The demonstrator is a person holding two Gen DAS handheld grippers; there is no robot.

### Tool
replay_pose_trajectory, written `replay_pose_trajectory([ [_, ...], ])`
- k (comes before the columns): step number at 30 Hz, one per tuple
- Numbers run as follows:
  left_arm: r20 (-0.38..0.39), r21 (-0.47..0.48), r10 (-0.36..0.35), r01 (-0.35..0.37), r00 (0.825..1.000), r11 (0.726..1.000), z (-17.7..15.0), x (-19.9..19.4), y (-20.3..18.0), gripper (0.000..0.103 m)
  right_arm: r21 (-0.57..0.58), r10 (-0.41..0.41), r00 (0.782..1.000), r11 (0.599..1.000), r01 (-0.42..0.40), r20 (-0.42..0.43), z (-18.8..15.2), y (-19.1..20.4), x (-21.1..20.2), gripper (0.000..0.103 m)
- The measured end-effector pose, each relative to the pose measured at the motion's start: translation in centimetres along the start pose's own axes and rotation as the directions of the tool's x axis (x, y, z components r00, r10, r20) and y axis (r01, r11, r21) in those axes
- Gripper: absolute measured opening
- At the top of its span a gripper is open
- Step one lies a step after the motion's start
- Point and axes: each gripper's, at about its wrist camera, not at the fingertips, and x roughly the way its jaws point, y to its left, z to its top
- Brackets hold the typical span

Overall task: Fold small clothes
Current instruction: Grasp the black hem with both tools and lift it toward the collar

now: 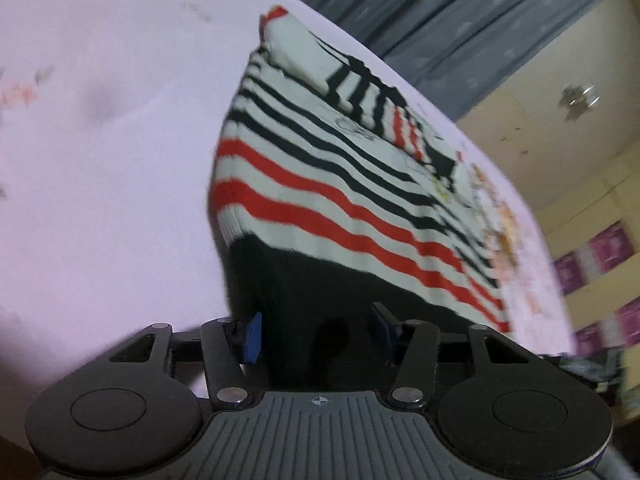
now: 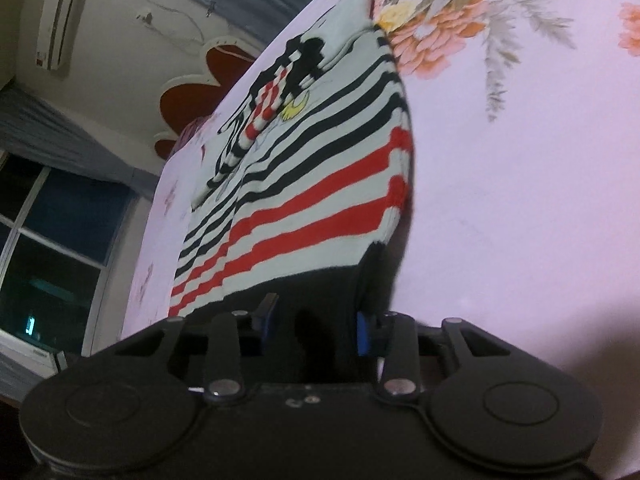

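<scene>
Right, all eyes on the striped sweater (image 1: 320, 184), red, black and white bands with a dark hem, spread on the pink floral bed sheet (image 1: 100, 140). Its hem edge is lifted off the sheet, held at both bottom corners. Left hand-held gripper (image 1: 316, 334) has its blue pads (image 1: 253, 336) set apart with dark hem fabric running between them; whether they truly pinch it, I cannot tell, though the raised cloth suggests a hold. Same story in the right wrist view: the sweater (image 2: 320, 184) rises toward the right hand-held gripper (image 2: 316, 330), pads (image 2: 363, 334) spaced with dark cloth bunched between.

This looks like the bottom-to-top fold getting going. To do it well, I'd say both corners want to travel level and together, keeping the hem taut between them so the stripes stay parallel, then land square near the collar. One side running ahead would likely skew the fold or leave a wrinkle.

Beyond, grey curtains (image 1: 420, 12) and a wall air conditioner (image 2: 60, 24).
</scene>
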Motion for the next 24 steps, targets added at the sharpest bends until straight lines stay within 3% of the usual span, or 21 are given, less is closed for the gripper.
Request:
replay_pose_trajectory([
  [3, 0.032, -0.031, -0.01, 0.011, 0.999, 0.999, -0.3, 0.1, 0.3, 0.053, -0.001, 0.019, 1.0, 1.0, -0.019, -0.021, -0.2, 0.1, 0.5, 0.033],
  [5, 0.066, -0.064, -0.015, 0.019, 0.998, 0.998, 0.1, 0.3, 0.5, 0.053, -0.009, 0.018, 1.0, 1.0, -0.018, -0.019, 0.0, 0.3, 0.7, 0.017],
  [9, 0.156, -0.085, -0.004, 0.017, 0.988, 0.996, 1.6, 0.9, 0.7, 0.053, -0.016, 0.038, 0.999, 0.999, -0.038, -0.009, 0.7, 0.5, 0.4, 0.013],
  [15, 0.129, -0.059, -0.005, 0.012, 0.992, 0.998, 3.6, 2.7, 0.9, 0.053, 0.005, 0.001, 1.0, 1.0, -0.001, 0.027, 1.9, -0.5, 0.6, 0.019],
  [18, 0.095, -0.029, -0.025, 0.027, 0.995, 0.999, 2.8, 2.5, 0.4, 0.053, 0.028, -0.011, 1.0, 1.0, 0.011, 0.022, 2.2, -1.3, 1.2, 0.019],
  [22, 0.068, 0.053, -0.001, -0.003, 0.998, 0.999, 0.4, 1.2, -0.1, 0.052, 0.003, 0.018, 1.0, 1.0, -0.018, -0.02, 0.6, -1.0, 1.1, 0.016],
  [24, 0.07, 0.085, 0.034, -0.04, 0.997, 0.996, 0.4, 1.1, -0.6, 0.032, -0.026, 0.008, 1.0, 1.0, -0.009, -0.015, -0.1, -0.9, 1.0, 0.011],
])
